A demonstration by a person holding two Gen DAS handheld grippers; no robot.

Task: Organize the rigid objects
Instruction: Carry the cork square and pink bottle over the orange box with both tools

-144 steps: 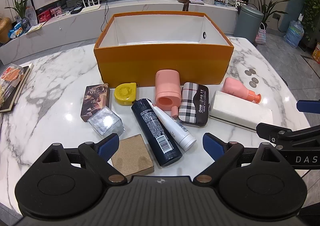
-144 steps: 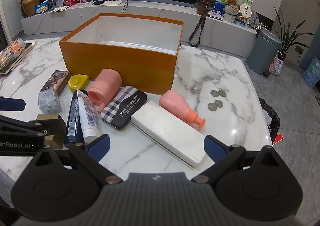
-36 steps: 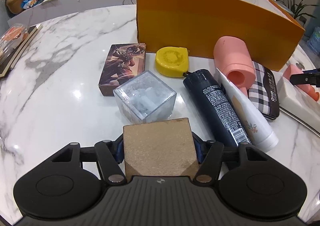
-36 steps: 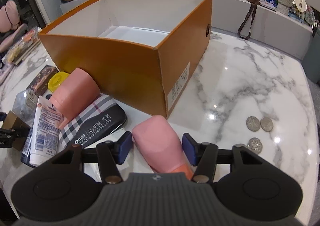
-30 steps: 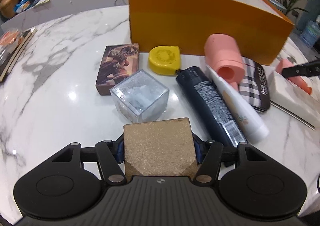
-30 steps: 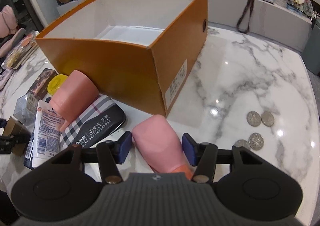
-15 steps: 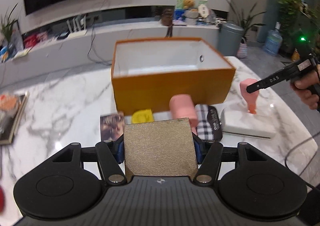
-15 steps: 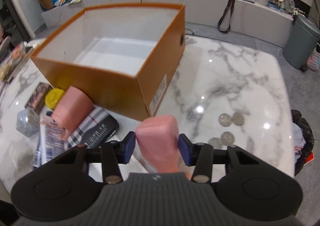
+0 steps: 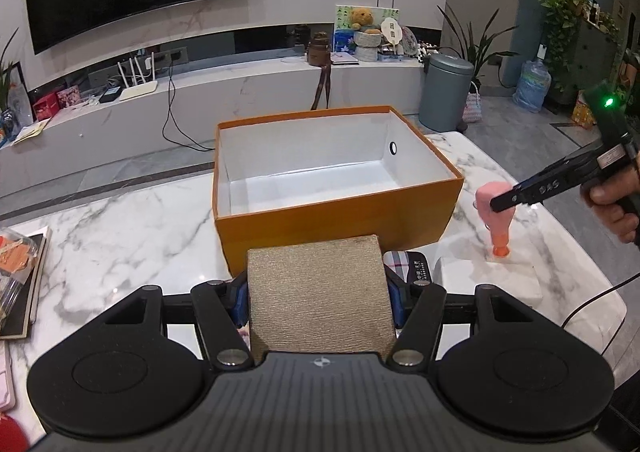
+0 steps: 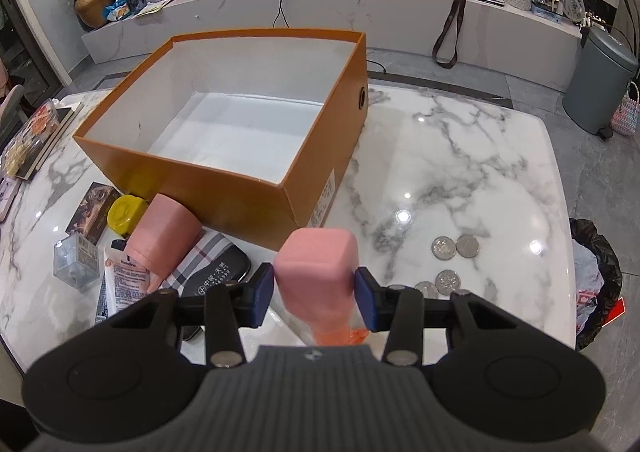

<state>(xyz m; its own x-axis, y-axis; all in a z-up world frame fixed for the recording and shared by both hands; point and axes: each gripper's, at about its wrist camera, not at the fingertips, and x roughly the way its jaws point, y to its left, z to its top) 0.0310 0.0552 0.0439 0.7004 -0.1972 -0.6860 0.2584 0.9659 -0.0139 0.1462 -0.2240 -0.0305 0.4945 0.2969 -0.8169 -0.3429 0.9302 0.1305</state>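
My left gripper [image 9: 316, 302] is shut on a tan square block [image 9: 318, 292], held above the marble table in front of the open orange box [image 9: 340, 219]. The box is white inside and holds nothing. My right gripper [image 10: 315, 294] is shut on a pink bottle [image 10: 316, 276], base up and orange cap down, lifted off the table right of the box [image 10: 208, 175]. In the left wrist view that right gripper [image 9: 500, 203] grips the pink bottle [image 9: 490, 211] over a flat white case [image 9: 512, 276].
On the table left of the pink bottle lie a pink cylinder [image 10: 166, 240], a plaid case [image 10: 212, 272], a white tube [image 10: 124, 284], a clear cube [image 10: 76, 262], a yellow tape measure [image 10: 126, 213] and a picture box [image 10: 94, 209]. Coins [image 10: 454, 248] lie to the right.
Both grippers have risen from the table with their loads. The left one tilted up, so the box interior now shows. The right one closed tighter on the pink bottle.
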